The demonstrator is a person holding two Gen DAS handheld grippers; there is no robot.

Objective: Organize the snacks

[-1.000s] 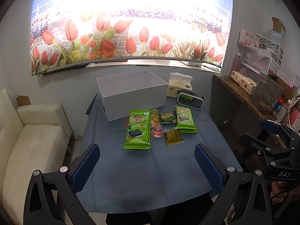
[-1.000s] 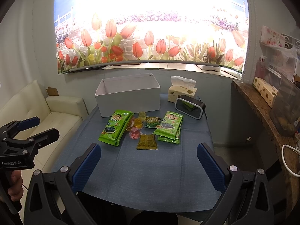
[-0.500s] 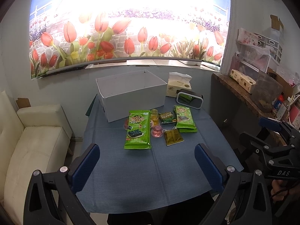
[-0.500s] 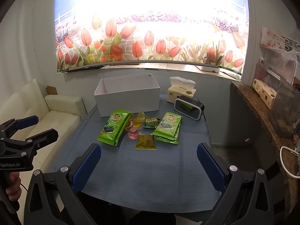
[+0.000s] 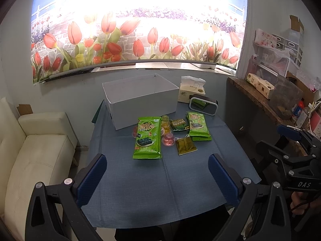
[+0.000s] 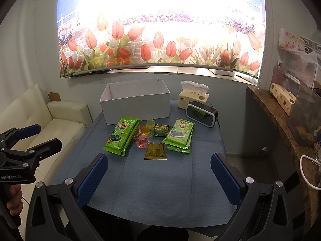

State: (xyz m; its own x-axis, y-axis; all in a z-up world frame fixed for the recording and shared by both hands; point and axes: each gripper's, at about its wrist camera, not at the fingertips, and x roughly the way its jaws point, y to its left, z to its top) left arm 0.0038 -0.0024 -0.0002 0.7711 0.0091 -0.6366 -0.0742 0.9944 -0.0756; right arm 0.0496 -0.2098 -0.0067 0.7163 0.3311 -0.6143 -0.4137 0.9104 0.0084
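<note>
Snacks lie in a cluster mid-table: a large green seaweed pack (image 5: 148, 137) (image 6: 121, 135) on the left, a stack of green packs (image 5: 197, 125) (image 6: 179, 134) on the right, a small dark green packet (image 5: 179, 124), a brown-gold packet (image 5: 185, 145) (image 6: 156, 150), and several jelly cups (image 5: 168, 139) (image 6: 142, 141). An open, empty white box (image 5: 140, 100) (image 6: 135, 102) stands behind them. My left gripper (image 5: 157, 173) and my right gripper (image 6: 159, 175) are both open and empty, held above the table's near edge, well short of the snacks.
The table has a blue cloth (image 5: 160, 180). A tissue box (image 5: 191, 92) and a black-framed clock (image 5: 203, 105) stand at the back right. A white sofa (image 5: 30, 150) is on the left, a cluttered wooden shelf (image 5: 264, 100) on the right.
Both grippers have drifted slightly forward and down toward the table; the snacks look a little nearer. Nothing on the table has moved.
</note>
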